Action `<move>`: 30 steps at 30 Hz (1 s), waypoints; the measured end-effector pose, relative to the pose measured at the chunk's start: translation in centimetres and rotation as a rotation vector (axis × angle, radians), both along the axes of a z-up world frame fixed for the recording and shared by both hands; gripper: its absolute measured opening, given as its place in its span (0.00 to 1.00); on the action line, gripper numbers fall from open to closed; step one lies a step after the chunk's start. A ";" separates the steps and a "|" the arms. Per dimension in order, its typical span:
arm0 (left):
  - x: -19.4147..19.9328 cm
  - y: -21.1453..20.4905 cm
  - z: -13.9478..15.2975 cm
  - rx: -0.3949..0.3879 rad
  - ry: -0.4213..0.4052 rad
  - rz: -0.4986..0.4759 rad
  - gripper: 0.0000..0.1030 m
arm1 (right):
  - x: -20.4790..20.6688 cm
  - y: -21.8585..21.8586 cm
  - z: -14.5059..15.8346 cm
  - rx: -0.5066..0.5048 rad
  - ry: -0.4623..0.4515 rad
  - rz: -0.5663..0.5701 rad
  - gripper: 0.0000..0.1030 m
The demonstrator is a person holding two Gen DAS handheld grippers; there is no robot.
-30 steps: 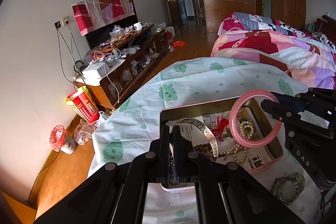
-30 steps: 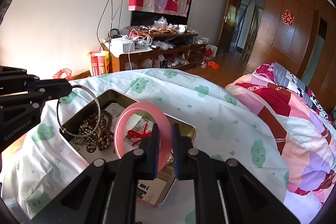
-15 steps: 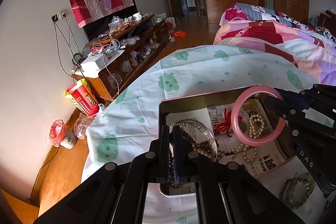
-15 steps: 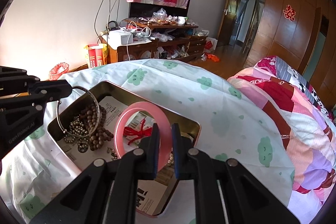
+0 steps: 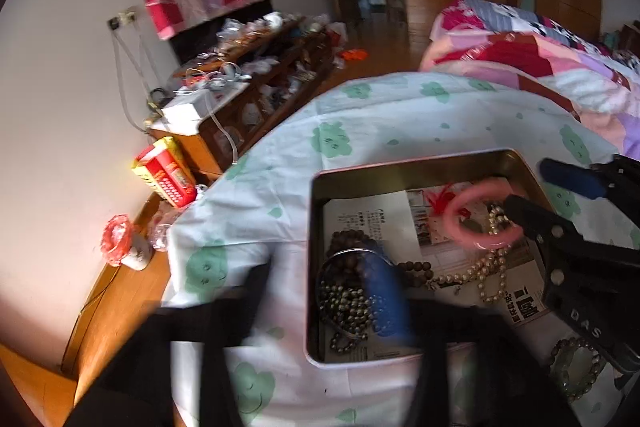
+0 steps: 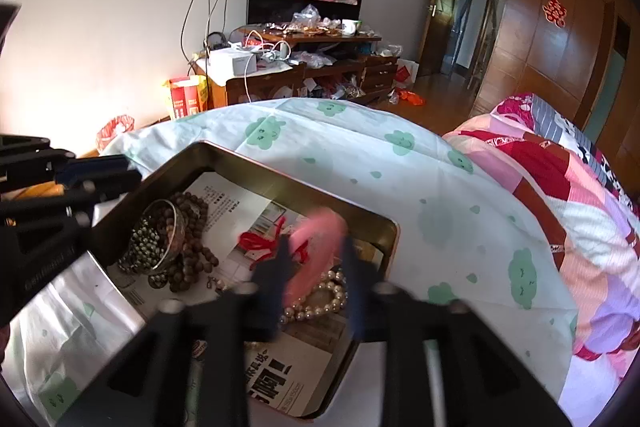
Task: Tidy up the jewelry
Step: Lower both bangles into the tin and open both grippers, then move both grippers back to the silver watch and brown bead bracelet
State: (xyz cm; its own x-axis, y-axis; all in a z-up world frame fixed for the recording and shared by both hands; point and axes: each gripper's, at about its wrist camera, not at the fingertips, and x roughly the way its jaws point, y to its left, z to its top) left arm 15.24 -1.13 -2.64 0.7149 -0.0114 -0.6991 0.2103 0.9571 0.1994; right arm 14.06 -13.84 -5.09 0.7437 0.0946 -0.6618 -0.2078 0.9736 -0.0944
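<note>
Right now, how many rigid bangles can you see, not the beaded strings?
2. A pink bangle sits in the tin's far right part between the right gripper's open fingers; a silver bangle lies on beads at its left. Others may hide beneath.

- The left gripper (image 5: pixel 320 291) is hanging low at the near left, its jaws spread wide apart, blue pad (image 5: pixel 386 297) blurred, gripping nothing.
- The right gripper (image 6: pixel 316 269) is reaching in from the near right, its jaws parted, fingers (image 6: pixel 276 271) blurred, not pinching anything.
</note>
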 end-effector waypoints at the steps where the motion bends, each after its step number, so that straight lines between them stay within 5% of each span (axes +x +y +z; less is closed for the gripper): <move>1: -0.7 0.1 0.3 0.002 -0.034 0.007 0.80 | -0.3 -0.1 0.1 -0.001 -0.010 -0.010 0.48; 9: -5.4 0.5 -0.4 -0.017 -0.013 -0.003 0.80 | -3.9 -2.4 1.0 0.007 -0.030 -0.044 0.61; 19: -10.8 0.7 -2.7 -0.059 0.048 -0.012 0.80 | -9.3 -5.2 -0.5 0.030 -0.005 -0.095 0.66; 30: -11.9 -2.0 -4.7 -0.071 0.117 -0.057 0.80 | -13.1 -5.2 -3.0 0.026 0.008 -0.104 0.73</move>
State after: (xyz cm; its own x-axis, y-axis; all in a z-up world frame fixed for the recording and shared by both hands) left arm 3.30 -3.13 -7.34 0.6253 -0.1018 -0.7737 0.2824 0.9538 0.1027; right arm 0.92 -19.01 -8.06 0.7454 0.0338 -0.6658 -0.1058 0.9920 -0.0681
